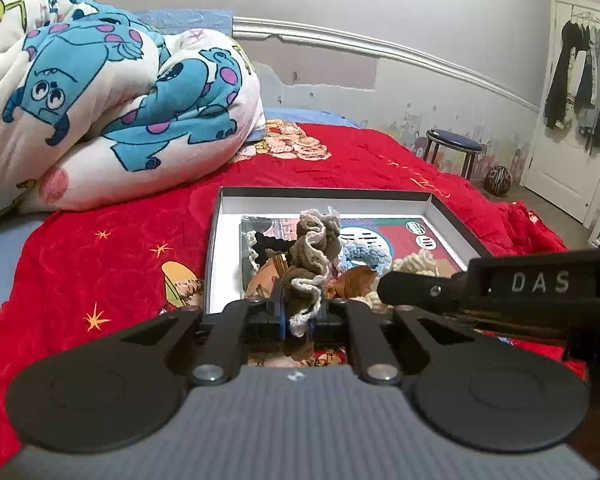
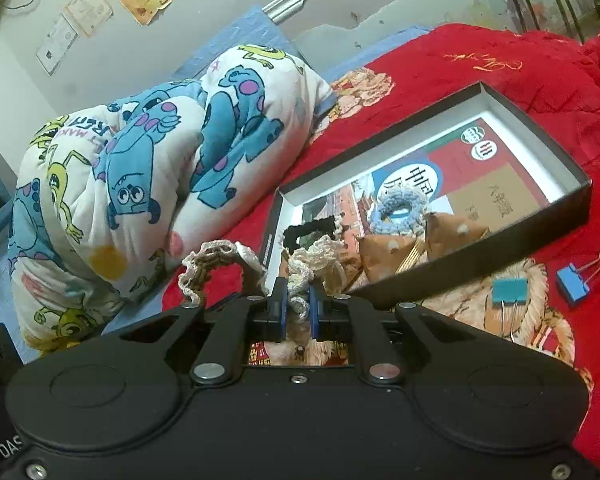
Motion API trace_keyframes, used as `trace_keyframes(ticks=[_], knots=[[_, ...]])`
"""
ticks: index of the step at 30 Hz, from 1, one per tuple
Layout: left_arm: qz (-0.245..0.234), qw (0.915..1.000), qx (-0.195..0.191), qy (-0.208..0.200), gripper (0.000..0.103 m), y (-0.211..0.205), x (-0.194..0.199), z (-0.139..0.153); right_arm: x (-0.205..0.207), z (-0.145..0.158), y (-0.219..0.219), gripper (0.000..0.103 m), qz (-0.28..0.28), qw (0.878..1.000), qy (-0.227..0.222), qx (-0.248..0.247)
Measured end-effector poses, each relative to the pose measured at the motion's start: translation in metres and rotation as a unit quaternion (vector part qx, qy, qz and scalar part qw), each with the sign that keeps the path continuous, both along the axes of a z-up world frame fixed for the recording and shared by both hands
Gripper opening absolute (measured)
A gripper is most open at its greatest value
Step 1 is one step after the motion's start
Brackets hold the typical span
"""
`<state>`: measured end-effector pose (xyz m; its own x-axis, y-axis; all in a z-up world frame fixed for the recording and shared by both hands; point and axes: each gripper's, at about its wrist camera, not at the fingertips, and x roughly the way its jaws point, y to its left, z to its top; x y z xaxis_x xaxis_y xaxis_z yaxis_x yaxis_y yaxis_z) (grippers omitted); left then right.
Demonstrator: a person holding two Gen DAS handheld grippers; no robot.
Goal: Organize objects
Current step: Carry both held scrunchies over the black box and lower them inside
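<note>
The left gripper [image 1: 299,312] is closed on a brown scrunchie [image 1: 314,258] with a white ruffled edge. The scrunchie stands up from between the blue pads and rises in front of the box [image 1: 220,248].

The right gripper [image 2: 299,312] is closed on a cream scrunchie [image 2: 308,264]. Part of the cream yarn sits between the pads; the rest bunches above them, at the near corner of the box. In the left wrist view the right gripper's black body enters from the right, just over the near right edge of the box. The brown scrunchie shows in the right wrist view as a ruffled loop just left of the right gripper's fingers.

Near right, on the red blanket [image 1: 100,264], lie two blue binder clips: one [image 2: 509,291] just outside the near wall of the box, the other [image 2: 576,280] farther right.

The box is shallow, black outside, white inside, and rests on the blanket. Inside it lie a printed book [image 2: 496,184], a pale blue scrunchie [image 2: 400,210], a black scrunchie [image 2: 308,230] and tan spotted fabric pieces [image 2: 452,236].

Beyond the box, left, a folded cartoon-print quilt [image 1: 112,92] rests on the bed. Farther back a round stool [image 1: 454,146] stands by the wall, and dark clothes [image 1: 580,84] hang on a white door.
</note>
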<state>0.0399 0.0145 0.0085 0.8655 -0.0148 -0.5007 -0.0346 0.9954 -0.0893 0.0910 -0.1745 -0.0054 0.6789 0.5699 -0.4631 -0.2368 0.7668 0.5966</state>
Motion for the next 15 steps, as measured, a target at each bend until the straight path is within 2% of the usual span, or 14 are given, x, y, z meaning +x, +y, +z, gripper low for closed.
trace_keyframes(ticks=[7, 15], knots=[[-0.001, 0.9999, -0.003, -0.015, 0.013, -0.002, -0.003, 0.001, 0.007, 0.003, -0.008, 0.011, -0.002, 1.000, -0.003, 0.010], [-0.002, 0.9986, -0.030, -0.043, 0.013, 0.003, -0.003, 0.009, 0.015, 0.010, -0.014, 0.011, -0.009, 1.000, -0.019, 0.008]])
